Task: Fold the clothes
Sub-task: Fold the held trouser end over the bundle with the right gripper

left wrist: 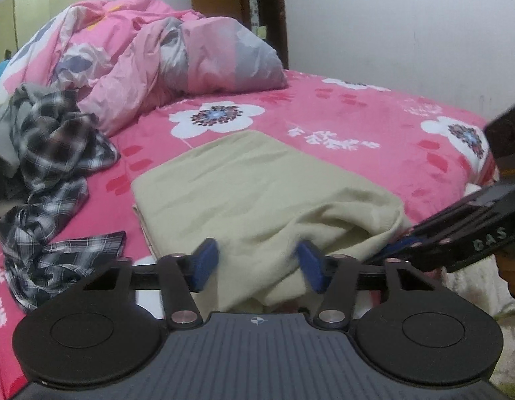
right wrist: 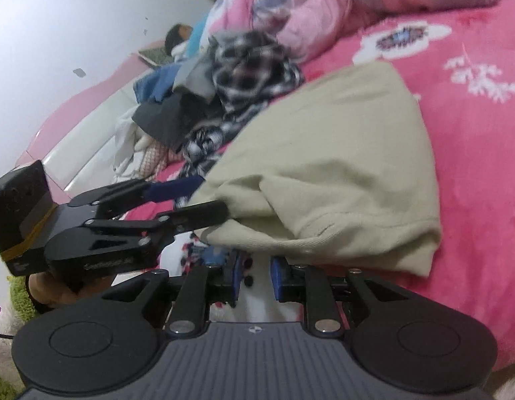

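Left gripper point(left wrist: 259, 266) jaws wide around beige garment point(left wrist: 257, 186) — right gripper point(right wrist: 255, 278) jaws slightly parted, empty.

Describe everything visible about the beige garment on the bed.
The beige garment is a plain, soft knit-looking top, partly folded into a flat rectangle on the pink floral bedsheet. Its near edge is bunched and loose, with a hemmed sleeve showing in the right wrist view. The left gripper is open with the near edge lying between its blue pads. The right gripper sits just below the sleeve, open. The plaid shirt lies beside it.
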Available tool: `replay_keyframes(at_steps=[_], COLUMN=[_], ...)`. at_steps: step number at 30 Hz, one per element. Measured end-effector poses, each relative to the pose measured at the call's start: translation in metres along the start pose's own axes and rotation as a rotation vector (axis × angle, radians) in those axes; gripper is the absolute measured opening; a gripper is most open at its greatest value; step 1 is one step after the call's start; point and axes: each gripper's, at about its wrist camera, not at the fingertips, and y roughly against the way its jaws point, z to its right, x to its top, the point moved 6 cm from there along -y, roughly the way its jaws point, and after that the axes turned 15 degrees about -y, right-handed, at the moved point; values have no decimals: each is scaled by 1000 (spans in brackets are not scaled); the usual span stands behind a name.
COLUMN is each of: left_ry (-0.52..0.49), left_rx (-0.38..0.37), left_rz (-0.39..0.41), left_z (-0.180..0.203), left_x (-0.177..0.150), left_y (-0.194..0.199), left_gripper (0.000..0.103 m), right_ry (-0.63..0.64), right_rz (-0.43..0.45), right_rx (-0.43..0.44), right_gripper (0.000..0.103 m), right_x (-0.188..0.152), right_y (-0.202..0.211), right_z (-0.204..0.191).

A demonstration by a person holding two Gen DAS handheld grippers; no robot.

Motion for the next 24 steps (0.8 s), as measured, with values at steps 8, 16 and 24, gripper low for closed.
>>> replay_keyframes(at_steps=[8,16,24], left_ry=[107,75,134], left_rx=[-17,-49,-17], left_rz=[40,55,85], left_z=[-11,-2,-7], left_x=[5,5,6], left_y=[4,5,4], left_gripper=[17,33,5], right_ry=[99,136,145], right_rz=[77,157,181], right_rx=[41,37,36], right_gripper=[22,21,22], right_x=[4,12,11], right_y=[4,-8,-19], right_z=[-15,-22,-27])
